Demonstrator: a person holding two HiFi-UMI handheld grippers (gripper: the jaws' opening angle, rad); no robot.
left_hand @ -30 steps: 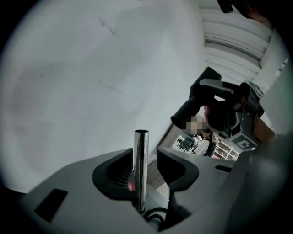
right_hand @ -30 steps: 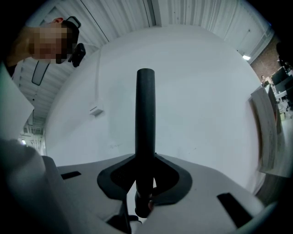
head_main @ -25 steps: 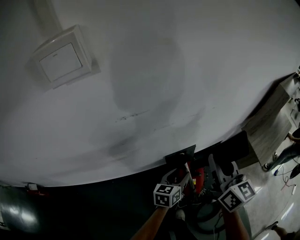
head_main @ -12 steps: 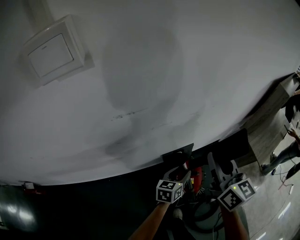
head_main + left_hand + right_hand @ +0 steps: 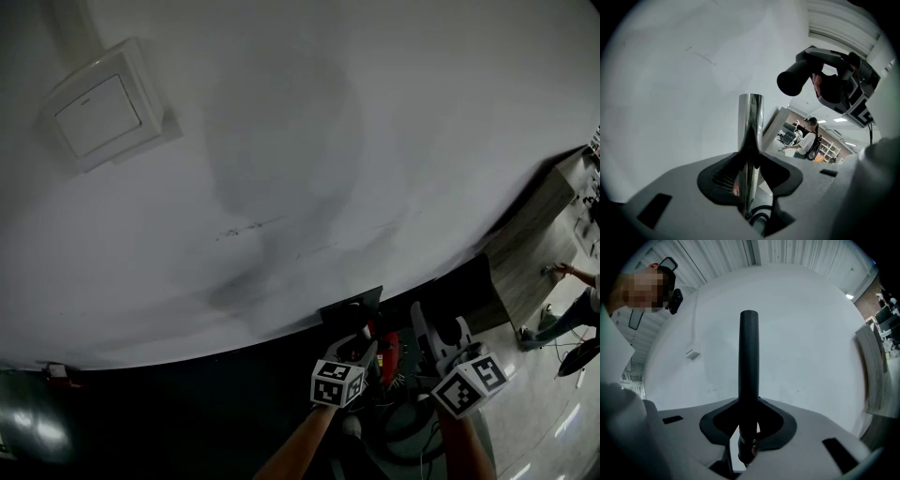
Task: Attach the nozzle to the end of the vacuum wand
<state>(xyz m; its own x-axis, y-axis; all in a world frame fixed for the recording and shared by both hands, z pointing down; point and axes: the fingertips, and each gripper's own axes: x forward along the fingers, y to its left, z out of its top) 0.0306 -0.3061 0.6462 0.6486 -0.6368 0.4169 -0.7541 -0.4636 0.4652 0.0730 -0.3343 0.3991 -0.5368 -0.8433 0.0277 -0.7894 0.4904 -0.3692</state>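
Both grippers sit side by side, low before a white wall. The fingers of the left gripper have just been closing and clamp the upright chrome vacuum wand. The fingers of the right gripper grip the black nozzle, which is apart from the wand's end.

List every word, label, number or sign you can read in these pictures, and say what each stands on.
No text can be read in any view.
Marker cubes: black-and-white square patterns only, no letters or numbers.
Wall switch plate: any print on it is too small to read.
Vacuum body: too dark and small to show a label.
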